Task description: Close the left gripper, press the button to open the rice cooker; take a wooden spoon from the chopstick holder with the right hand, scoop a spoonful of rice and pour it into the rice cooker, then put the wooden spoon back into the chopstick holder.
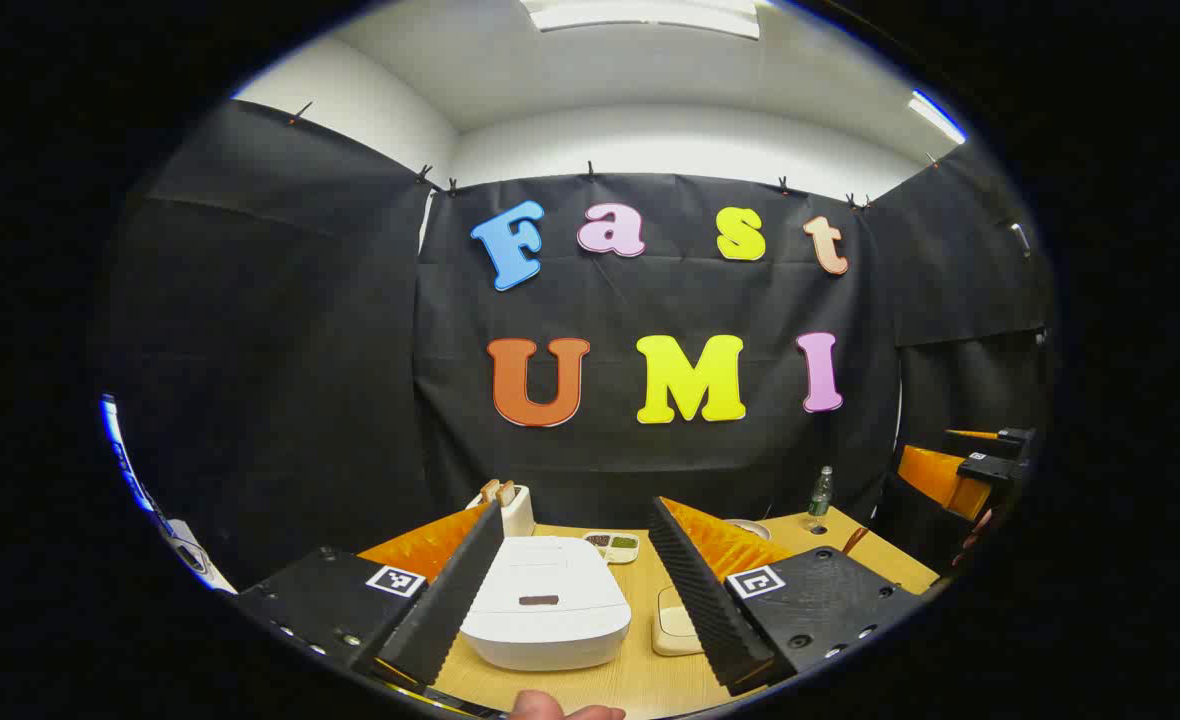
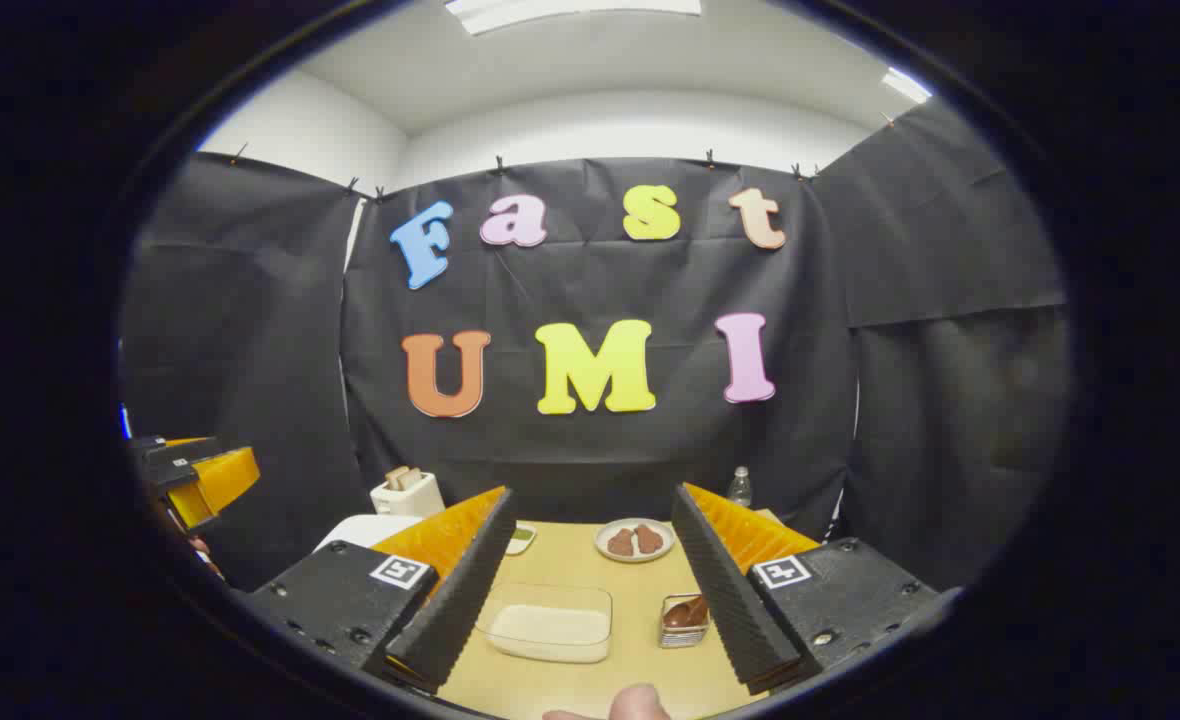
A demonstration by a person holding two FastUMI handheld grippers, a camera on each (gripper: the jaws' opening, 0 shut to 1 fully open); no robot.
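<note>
White rice cooker (image 1: 547,612): lid shut, dark button on front, lower centre of left gripper view, on table. Clear rice container (image 2: 548,624): open-topped, white rice inside, lower centre of right gripper view. Chopstick holder (image 2: 685,620) just right of container, brown wooden spoon (image 2: 687,610) inside.

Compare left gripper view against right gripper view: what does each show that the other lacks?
Left gripper view: the closed rice cooker, lid and button in full. Right gripper view: the chopstick holder and brown food on a plate. Both: toaster, bottle, wooden table, and the rice container, half hidden in the left gripper view.
</note>
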